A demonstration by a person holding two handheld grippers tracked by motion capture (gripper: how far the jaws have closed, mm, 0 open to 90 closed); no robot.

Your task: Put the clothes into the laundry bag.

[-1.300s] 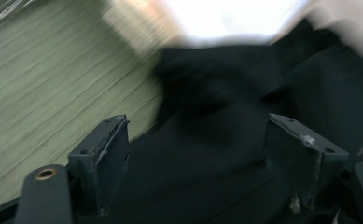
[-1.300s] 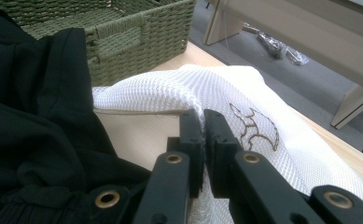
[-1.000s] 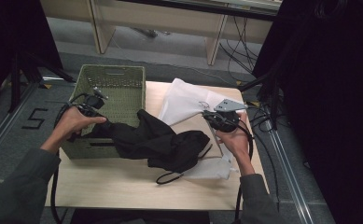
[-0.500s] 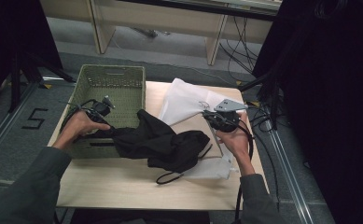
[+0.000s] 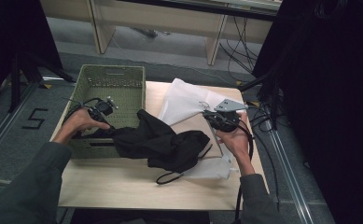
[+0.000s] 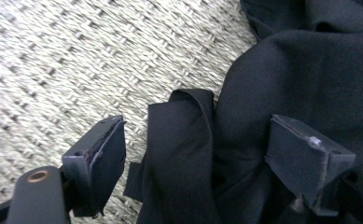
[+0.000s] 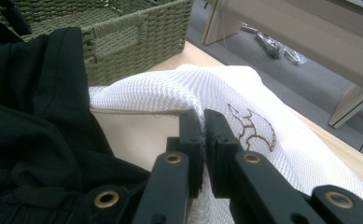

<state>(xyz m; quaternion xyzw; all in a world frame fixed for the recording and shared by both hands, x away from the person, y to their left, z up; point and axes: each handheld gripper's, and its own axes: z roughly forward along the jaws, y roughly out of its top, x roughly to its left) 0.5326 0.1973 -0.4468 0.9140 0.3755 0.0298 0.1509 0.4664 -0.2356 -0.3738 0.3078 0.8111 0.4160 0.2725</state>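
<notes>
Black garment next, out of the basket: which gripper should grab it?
Left, probably. The left gripper is open in the green basket with a fold of the black garment between its jaws. The right gripper is shut on the white mesh bag, so it is occupied.

High view looks down over the table (image 5: 123, 186) from the near edge. Left gripper view sits close on the black garment (image 6: 282, 70) in the basket (image 6: 53, 60); right gripper view shares both.
</notes>
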